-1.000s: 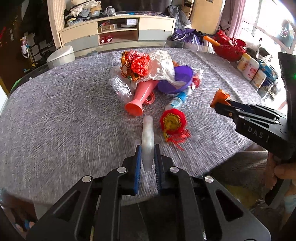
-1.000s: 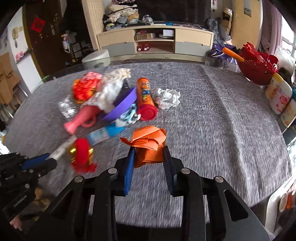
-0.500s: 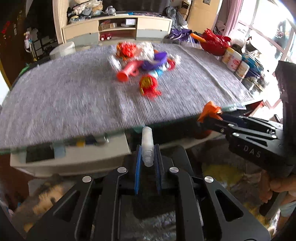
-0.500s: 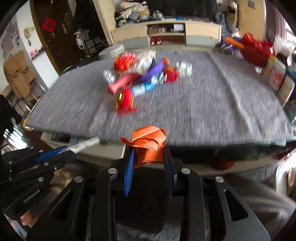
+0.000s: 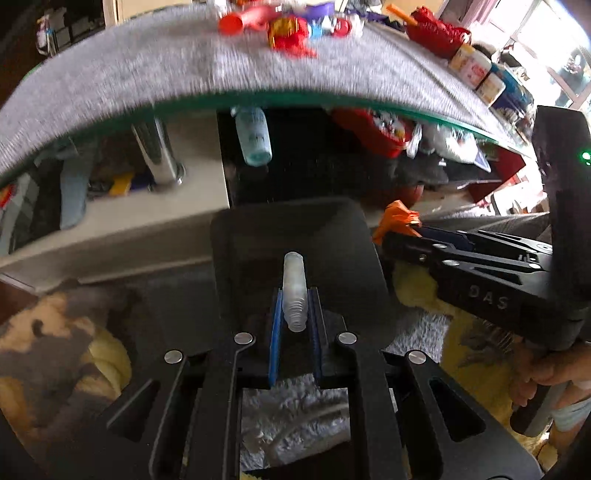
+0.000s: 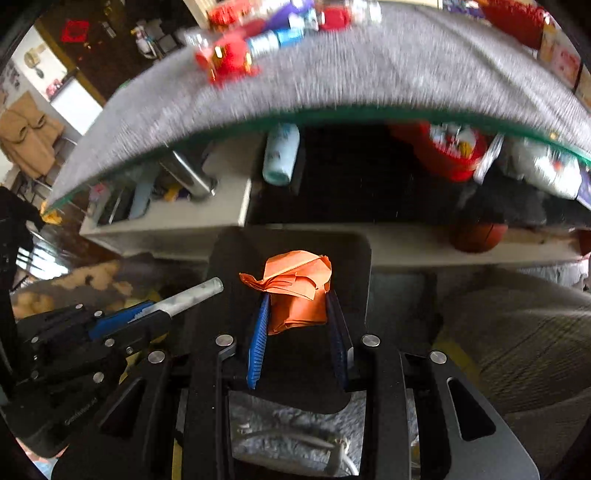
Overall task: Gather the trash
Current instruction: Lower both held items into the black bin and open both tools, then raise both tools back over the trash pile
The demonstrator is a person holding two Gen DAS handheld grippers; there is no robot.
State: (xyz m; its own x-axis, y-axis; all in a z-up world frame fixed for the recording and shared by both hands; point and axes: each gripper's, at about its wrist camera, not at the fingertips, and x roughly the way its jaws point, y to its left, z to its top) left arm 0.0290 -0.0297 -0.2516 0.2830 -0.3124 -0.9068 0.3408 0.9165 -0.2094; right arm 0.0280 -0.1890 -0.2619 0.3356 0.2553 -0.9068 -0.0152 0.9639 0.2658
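Left gripper [image 5: 294,325]: clenched on a pale translucent plastic tube [image 5: 294,291] that juts forward past the blue pads.
Right gripper [image 6: 298,321]: clamped on a crumpled wad of orange paper [image 6: 295,288], which fills the gap between its pads.
Just changed: a second ago both grippers looked across the table top at the trash pile; now both tilt steeply down, below the table's front edge, each load poised over a black bin [image 5: 295,236] on the floor.
Meaning for the task: two pieces are off the table and ready to drop; letting go over the bin looks like the next step.
Fit: the two grippers sit close side by side over one opening, so they may bump if they move inward together.
Around the bin: pale fluffy rug, yellow fabric, a low white shelf and a chrome table leg [image 5: 159,155] beyond.
Under the table: a pale blue bottle [image 5: 253,136], a red container, a basketball [image 6: 478,236].
Far, still to collect: the grey table [image 5: 147,66] holds a blurred cluster of red, blue and purple trash [image 5: 288,26].
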